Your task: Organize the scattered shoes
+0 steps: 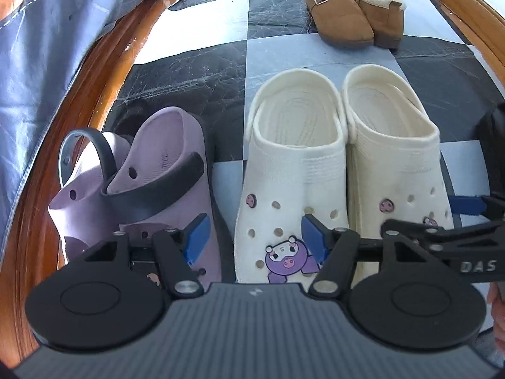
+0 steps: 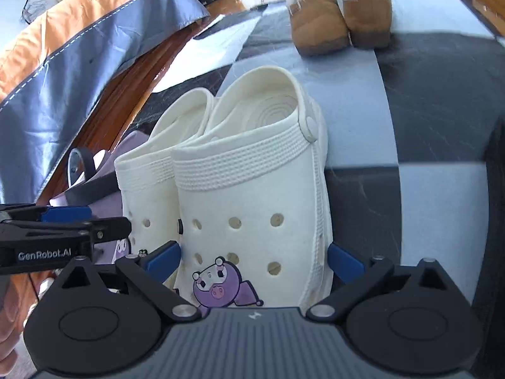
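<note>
Left gripper (image 1: 249, 235) jaws apart and empty between lilac clogs (image 1: 139, 189) at the checkered mat's (image 1: 202, 75) left edge and the paired white clogs (image 1: 341, 164), right gripper (image 2: 254, 260) spread astride the right white clog's (image 2: 252, 202) toe without pressing; light, springy foam, likely best pinched across toe or heel rim.

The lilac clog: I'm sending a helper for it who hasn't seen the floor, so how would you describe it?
Start at the black-and-white checkered mat on the wooden floor. The white clogs stand side by side in the middle, the fleece-lined brown slippers beyond them. The lilac clog lies just left of the white pair, the only pale purple shoe, with a dark grey heel strap.
</note>
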Action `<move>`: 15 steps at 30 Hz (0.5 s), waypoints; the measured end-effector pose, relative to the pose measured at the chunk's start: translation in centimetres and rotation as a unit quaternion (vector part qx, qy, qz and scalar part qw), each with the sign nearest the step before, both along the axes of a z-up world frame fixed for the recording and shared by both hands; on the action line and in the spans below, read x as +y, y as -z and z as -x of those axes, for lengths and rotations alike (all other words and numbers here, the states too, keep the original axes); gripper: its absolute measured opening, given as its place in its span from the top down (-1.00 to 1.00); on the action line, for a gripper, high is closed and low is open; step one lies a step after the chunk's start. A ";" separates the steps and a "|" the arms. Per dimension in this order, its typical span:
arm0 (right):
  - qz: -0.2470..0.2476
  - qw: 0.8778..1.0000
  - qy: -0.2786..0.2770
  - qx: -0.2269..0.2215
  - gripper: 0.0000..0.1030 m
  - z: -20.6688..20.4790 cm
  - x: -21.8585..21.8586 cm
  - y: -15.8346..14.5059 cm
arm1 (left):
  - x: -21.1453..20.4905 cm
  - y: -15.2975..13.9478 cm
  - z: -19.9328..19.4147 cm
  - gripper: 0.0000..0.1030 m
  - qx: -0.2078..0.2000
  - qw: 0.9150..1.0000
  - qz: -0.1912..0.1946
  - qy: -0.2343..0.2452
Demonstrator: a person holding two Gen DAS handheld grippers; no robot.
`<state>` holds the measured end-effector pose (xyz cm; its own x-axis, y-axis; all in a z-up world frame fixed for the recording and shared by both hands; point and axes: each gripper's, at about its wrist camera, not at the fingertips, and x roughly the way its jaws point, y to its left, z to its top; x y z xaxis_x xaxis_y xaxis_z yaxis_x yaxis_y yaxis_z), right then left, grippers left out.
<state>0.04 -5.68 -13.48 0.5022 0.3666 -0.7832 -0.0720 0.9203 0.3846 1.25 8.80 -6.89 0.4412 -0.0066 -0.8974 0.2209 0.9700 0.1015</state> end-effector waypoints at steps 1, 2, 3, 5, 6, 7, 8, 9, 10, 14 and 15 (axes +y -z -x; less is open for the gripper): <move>0.011 1.000 -0.010 -0.004 -0.95 0.0 -0.6 -0.4 | 0.1 -0.2 -0.2 -0.12 0.016 1.000 0.001 -0.001; 0.031 0.999 -0.030 -0.005 -0.82 -0.4 -0.3 -0.9 | 0.2 -0.6 -0.3 -0.12 0.030 1.000 0.004 0.000; 0.051 0.998 -0.045 -0.004 -0.75 -0.7 -0.2 -1.7 | 0.4 -1.1 -0.2 -0.13 0.035 0.999 0.015 0.000; 0.083 0.995 -0.053 -0.013 -0.76 0.1 -0.7 -3.7 | 0.8 -2.5 0.4 -0.17 0.042 0.998 0.048 -0.001; 0.092 0.994 -0.057 -0.024 -0.82 0.6 -1.1 -4.9 | 0.7 -3.5 0.7 -0.17 0.051 0.997 0.064 -0.002; 0.097 0.993 -0.055 -0.037 -0.85 1.3 -2.0 -6.6 | 0.4 -4.4 0.8 -0.17 0.057 0.996 0.073 -0.001; 0.099 0.993 -0.042 -0.050 -0.92 1.9 -3.6 -8.9 | 0.0 -5.0 0.9 -0.18 0.062 0.995 0.079 -0.002; 0.102 0.993 -0.034 -0.053 -0.95 2.0 -4.6 -10.1 | -0.5 -5.6 1.0 -0.20 0.068 0.994 0.084 -0.003; 0.106 0.993 -0.031 -0.053 -0.95 1.8 -5.1 -10.7 | -1.4 -6.2 1.1 -0.23 0.086 0.992 0.091 -0.006; 0.141 0.990 0.007 -0.029 -0.95 -1.5 -11.8 -15.5 | -6.4 -7.1 1.1 -0.25 0.170 0.981 0.089 -0.024; 0.137 0.990 0.023 -0.004 -0.95 -2.7 -14.1 -16.3 | -7.4 -7.3 1.1 -0.25 0.172 0.981 0.087 -0.026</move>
